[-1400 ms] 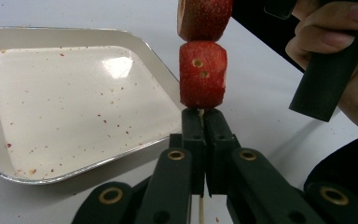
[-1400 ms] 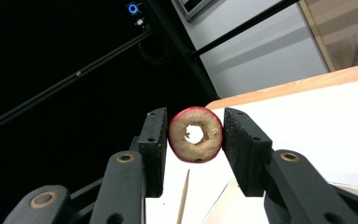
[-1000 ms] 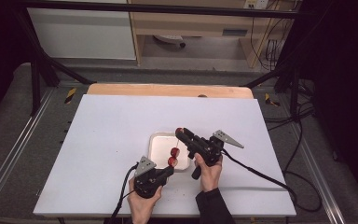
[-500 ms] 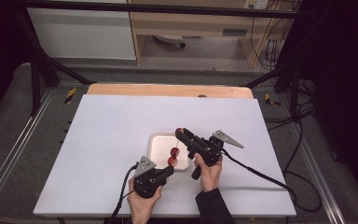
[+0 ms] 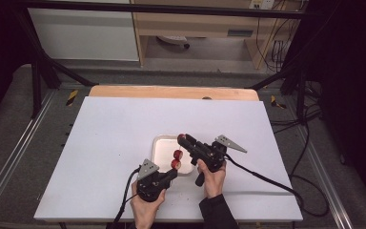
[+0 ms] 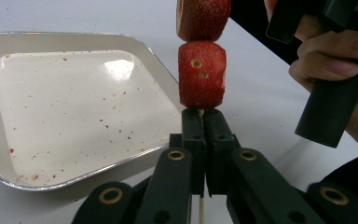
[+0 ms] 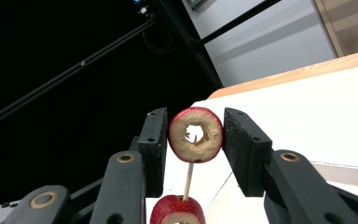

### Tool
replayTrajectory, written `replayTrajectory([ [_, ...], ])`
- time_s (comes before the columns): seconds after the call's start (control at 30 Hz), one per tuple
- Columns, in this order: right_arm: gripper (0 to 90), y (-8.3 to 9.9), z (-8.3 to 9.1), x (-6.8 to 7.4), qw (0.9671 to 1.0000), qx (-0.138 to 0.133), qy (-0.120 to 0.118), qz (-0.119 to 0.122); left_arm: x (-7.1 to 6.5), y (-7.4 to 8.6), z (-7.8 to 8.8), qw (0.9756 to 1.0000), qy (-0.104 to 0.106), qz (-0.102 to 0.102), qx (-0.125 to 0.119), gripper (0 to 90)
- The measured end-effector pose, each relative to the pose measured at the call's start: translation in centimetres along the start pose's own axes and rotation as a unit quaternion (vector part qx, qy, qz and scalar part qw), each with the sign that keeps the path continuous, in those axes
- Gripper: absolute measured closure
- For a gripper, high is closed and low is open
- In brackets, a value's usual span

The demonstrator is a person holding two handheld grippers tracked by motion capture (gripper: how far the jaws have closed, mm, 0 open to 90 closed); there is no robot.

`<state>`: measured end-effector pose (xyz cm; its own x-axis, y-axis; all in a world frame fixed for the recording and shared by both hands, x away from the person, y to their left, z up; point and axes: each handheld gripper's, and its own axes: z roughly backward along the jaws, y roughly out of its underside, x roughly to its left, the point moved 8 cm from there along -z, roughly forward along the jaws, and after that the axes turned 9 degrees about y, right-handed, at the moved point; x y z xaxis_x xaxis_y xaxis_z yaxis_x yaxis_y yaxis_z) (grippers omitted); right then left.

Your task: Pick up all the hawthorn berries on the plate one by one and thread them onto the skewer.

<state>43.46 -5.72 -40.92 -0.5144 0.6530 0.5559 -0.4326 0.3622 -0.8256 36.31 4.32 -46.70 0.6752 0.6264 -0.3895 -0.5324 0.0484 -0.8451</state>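
Two claws share one skewer (image 7: pixel 188 179): left claw (image 6: pixel 204 122) pinches its base; right claw (image 7: pixel 195 135) clamps the top fruit ring (image 7: pixel 196 134).

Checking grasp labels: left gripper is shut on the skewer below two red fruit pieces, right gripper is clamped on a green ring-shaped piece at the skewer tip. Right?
Not quite: the ring-shaped piece has red skin and a pale cut face, not green, as the right gripper view shows. The rest holds: the right gripper clamps it at the skewer tip, and the left gripper is shut on the skewer below the two red fruit pieces.
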Motion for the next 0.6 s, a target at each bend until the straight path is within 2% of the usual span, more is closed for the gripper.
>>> replayTrajectory([
  [0.13, 61.6, 0.1, 0.1, 0.1, 1.0000, 0.003, -0.001, 0.000, 0.2, -0.1, 0.0, 1.0000, -0.004, -0.004, -0.003, 88.3],
  [0.43, 61.6, 1.2, 0.1, 0.1, 0.9992, 0.039, -0.006, 0.003, 0.4, -0.4, 0.2, 1.0000, -0.005, -0.003, -0.002, 88.2],
  [0.6, 61.6, 1.4, 0.1, 0.1, 0.9990, 0.044, -0.004, 0.005, 0.6, -0.3, 0.2, 1.0000, -0.007, -0.004, 0.004, 88.3],
])
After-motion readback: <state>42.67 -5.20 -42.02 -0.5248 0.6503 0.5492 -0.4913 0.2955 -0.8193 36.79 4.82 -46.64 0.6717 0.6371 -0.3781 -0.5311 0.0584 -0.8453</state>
